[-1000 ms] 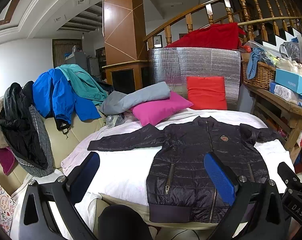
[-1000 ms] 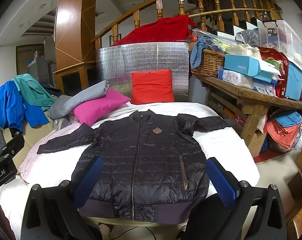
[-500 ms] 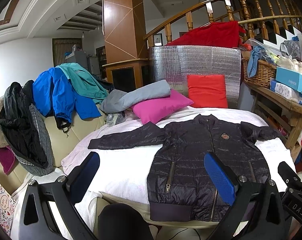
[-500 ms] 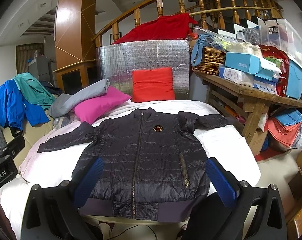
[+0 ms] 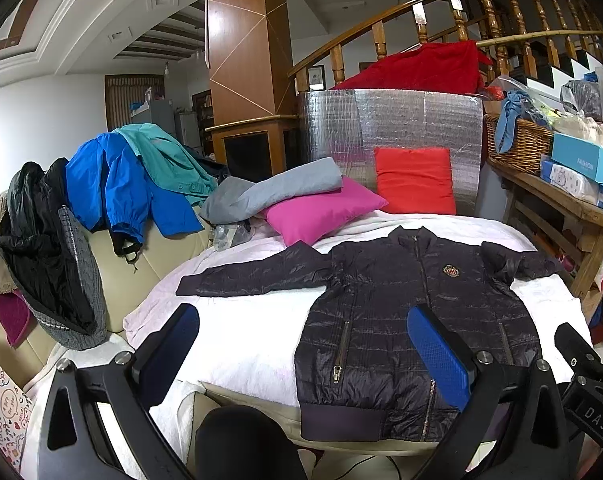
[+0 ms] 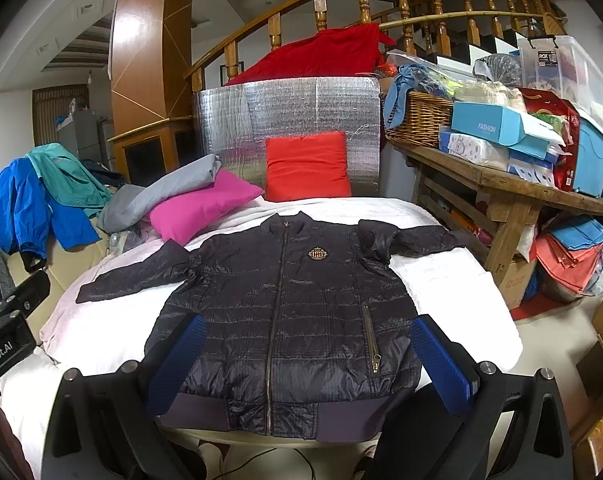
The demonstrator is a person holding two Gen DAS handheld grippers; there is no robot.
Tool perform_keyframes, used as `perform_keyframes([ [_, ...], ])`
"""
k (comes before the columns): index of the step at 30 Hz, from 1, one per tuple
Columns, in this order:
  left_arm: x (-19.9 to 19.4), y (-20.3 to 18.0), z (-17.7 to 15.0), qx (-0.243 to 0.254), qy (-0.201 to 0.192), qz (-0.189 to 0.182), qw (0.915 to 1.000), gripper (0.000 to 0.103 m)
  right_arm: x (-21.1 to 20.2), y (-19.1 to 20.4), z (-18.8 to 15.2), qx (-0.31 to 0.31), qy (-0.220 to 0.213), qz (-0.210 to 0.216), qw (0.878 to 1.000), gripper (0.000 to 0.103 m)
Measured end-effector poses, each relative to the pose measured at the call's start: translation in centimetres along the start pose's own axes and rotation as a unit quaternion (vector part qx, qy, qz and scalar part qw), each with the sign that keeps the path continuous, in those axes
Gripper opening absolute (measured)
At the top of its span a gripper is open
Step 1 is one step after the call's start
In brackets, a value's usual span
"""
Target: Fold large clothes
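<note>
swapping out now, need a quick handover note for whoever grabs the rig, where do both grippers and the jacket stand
Left gripper: open, empty, held short of the near edge of the bed, left of the jacket's hem.
Right gripper: open, empty, centred in front of the hem.
Dark puffer jacket: flat on the white bed cover, front up, zipped, hem towards you, both sleeves spread out to the sides.
Done: jacket laid out; no fold visible.
Left: all folding, probably sleeves in first, then the body.

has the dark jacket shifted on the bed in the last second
No. The dark jacket lies flat in the same spot, its collar just below the red cushion as before.
</note>
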State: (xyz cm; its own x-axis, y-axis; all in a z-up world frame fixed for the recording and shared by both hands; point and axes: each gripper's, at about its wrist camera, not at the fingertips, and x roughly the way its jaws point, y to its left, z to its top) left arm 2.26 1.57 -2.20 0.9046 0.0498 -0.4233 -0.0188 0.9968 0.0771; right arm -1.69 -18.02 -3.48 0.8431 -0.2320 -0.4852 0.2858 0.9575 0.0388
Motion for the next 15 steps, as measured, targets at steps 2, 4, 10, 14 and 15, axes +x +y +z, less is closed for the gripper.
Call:
perform_keyframes([
  [2,0.04,0.0,-0.03,0.0,0.001,0.0,1.0,0.103,0.0,0.0,0.0,0.0,0.001,0.0,1.0,0.103],
  [4,0.08,0.04,-0.06,0.0,0.001,0.0,1.0,0.103,0.05,0.05,-0.03,0.0,0.002,0.001,1.0,0.103],
  [10,0.26,-0.02,-0.07,-0.001,0.003,0.001,1.0,0.103,0.21,0.04,-0.05,0.001,0.004,0.001,1.0,0.103],
  [14,0.43,-0.16,-0.1,0.001,0.006,0.001,1.0,0.103,0.4,0.0,-0.09,0.001,0.007,0.0,1.0,0.103],
  [15,0.45,-0.2,-0.1,0.001,0.006,0.001,1.0,0.103,0.42,-0.02,-0.11,0.002,0.008,0.0,1.0,0.103],
])
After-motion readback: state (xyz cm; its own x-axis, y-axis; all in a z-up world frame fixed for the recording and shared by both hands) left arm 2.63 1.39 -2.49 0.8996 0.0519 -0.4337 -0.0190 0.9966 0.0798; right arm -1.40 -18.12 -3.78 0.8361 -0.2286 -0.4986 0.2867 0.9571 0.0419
